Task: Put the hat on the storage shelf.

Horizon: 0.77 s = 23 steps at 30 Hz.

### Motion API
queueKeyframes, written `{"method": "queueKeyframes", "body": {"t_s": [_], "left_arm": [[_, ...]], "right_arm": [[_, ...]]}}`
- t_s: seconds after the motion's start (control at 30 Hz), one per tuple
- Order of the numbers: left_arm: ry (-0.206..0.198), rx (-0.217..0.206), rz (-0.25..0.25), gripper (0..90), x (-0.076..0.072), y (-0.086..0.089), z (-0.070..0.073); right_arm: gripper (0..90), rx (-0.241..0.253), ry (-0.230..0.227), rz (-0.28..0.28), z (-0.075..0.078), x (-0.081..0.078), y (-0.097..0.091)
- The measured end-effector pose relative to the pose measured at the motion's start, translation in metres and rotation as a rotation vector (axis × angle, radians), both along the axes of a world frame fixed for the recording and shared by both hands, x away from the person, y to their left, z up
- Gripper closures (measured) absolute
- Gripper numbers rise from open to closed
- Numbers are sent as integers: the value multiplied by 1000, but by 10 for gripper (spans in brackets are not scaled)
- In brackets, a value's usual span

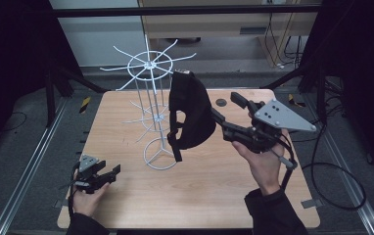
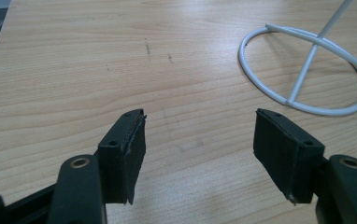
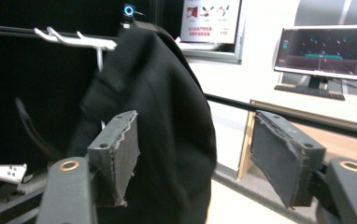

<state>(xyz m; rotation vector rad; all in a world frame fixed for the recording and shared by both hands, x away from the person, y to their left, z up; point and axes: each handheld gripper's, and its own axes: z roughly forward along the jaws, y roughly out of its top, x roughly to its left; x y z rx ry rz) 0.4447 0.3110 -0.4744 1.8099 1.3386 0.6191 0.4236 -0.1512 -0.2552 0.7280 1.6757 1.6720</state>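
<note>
A white wire rack point(image 1: 149, 64) with spoke arms stands on its ring base point(image 1: 160, 154) at the middle of the wooden table point(image 1: 199, 196). A black cap point(image 1: 190, 112) hangs from one of its upper arms on the right side, strap dangling. My right gripper point(image 1: 225, 106) is raised just right of the cap, open. In the right gripper view the cap point(image 3: 167, 116) hangs close ahead between the jaws' lines, with neither pad point(image 3: 120, 149) pressing on it. My left gripper point(image 1: 107, 169) rests open at the front left, nothing between its jaws. The ring base point(image 2: 326, 111) lies ahead of it, to the right.
A small dark round spot point(image 1: 221, 103) marks the table behind the right gripper. Metal rails run along both sides of the table, and a black cable point(image 1: 341, 171) loops on the floor at right. A monitor point(image 3: 326, 46) stands on a desk beyond.
</note>
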Motion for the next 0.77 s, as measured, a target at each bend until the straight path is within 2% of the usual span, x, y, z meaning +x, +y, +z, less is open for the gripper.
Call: {"method": "queueKeyframes", "body": {"t_s": [0.03, 0.07, 0.1, 0.13, 0.2, 0.23, 0.27, 0.33, 0.37, 0.43, 0.47, 0.57, 0.63, 0.77], "left_arm": [[0, 0, 0, 339, 0, 0, 0], [-2, 3, 0, 339, 0, 0, 0], [-2, 3, 0, 340, 0, 0, 0], [-6, 1, -1, 340, 0, 0, 0], [-7, -2, -5, 342, 0, 0, 0], [-7, -2, -5, 345, 0, 0, 0], [-8, -1, -4, 350, 0, 0, 0], [-11, 3, -12, 357, 0, 0, 0], [-11, 3, -12, 363, 0, 0, 0], [-12, 2, -16, 367, 0, 0, 0], [-12, 3, -18, 379, 0, 0, -1], [-10, -3, -19, 395, 1, 1, -1], [-8, -6, -22, 407, 1, 1, -1], [-10, -10, -26, 439, 2, 2, 0]], "right_arm": [[312, 0, 0, 0, 0, 0, 0], [296, 11, 26, -3, -13, -2, -10], [296, 11, 26, -3, -13, -2, -10], [286, 27, 51, -15, -28, -4, -22], [277, 40, 84, -26, -42, -3, -33], [277, 40, 84, -26, -42, -3, -33], [263, 58, 145, -49, -64, -1, -47], [252, 55, 185, -83, -83, 2, -58], [252, 55, 185, -83, -83, 2, -58], [239, 47, 245, -127, -109, 6, -71], [231, 47, 290, -166, -130, 8, -82], [226, 55, 341, -211, -159, 10, -96], [215, 18, 392, -243, -176, 12, -104], [211, -47, 456, -286, -207, 11, -119]]}}
